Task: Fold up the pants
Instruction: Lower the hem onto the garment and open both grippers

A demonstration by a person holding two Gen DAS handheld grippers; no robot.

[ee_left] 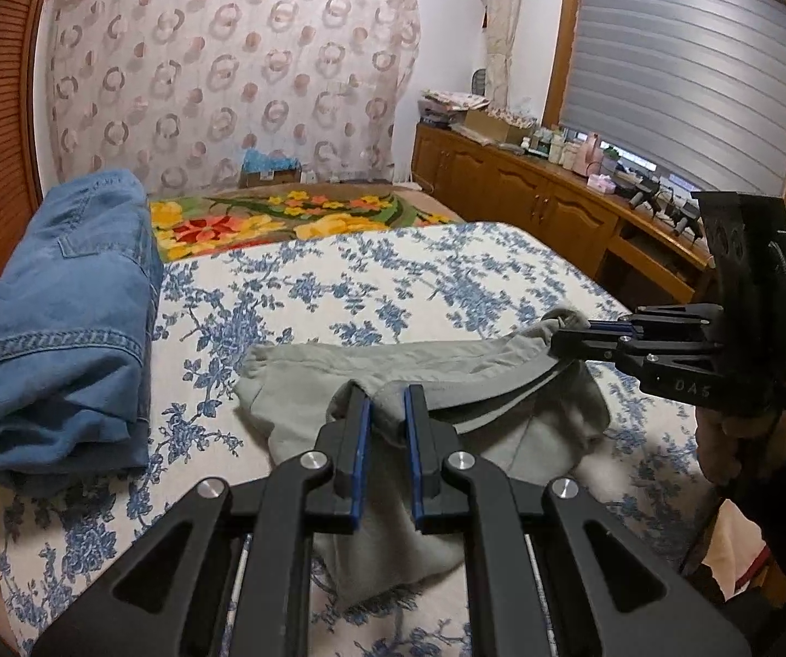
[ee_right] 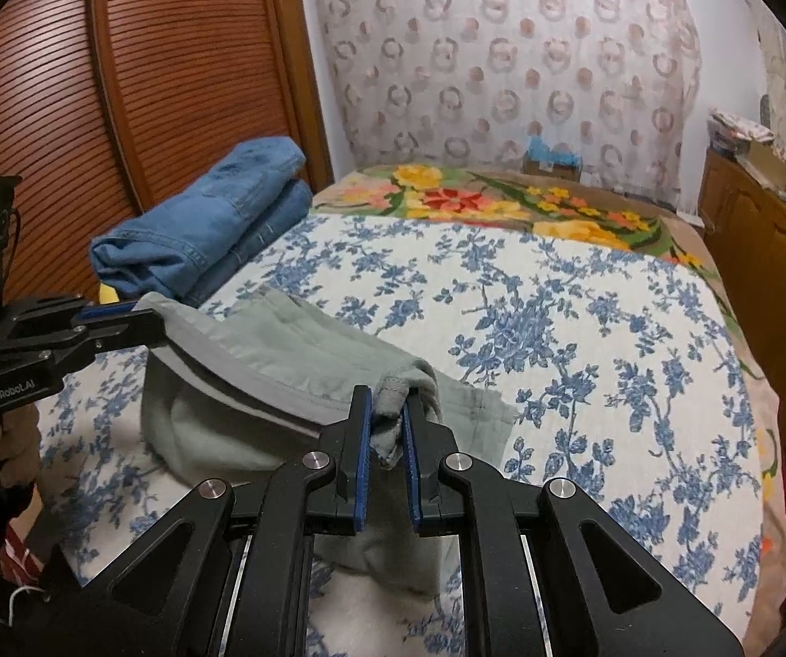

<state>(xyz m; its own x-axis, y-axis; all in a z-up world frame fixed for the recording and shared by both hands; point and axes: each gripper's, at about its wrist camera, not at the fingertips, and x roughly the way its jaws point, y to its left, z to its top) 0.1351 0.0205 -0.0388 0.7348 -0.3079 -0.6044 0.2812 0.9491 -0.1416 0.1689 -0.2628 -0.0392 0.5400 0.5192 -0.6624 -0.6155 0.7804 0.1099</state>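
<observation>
Grey-green sweatpants hang by the waistband over the blue-flowered bedspread, the rest drooping onto the bed. My left gripper is shut on one end of the waistband. My right gripper is shut on the other end, to the right in the left wrist view. In the right wrist view the right gripper pinches a bunch of the pants, and the left gripper holds the far end at the left.
Folded blue jeans lie on the bed's left side, also in the right wrist view. A flowered blanket covers the far end. A wooden cabinet with clutter runs along the right. A slatted wooden door stands left.
</observation>
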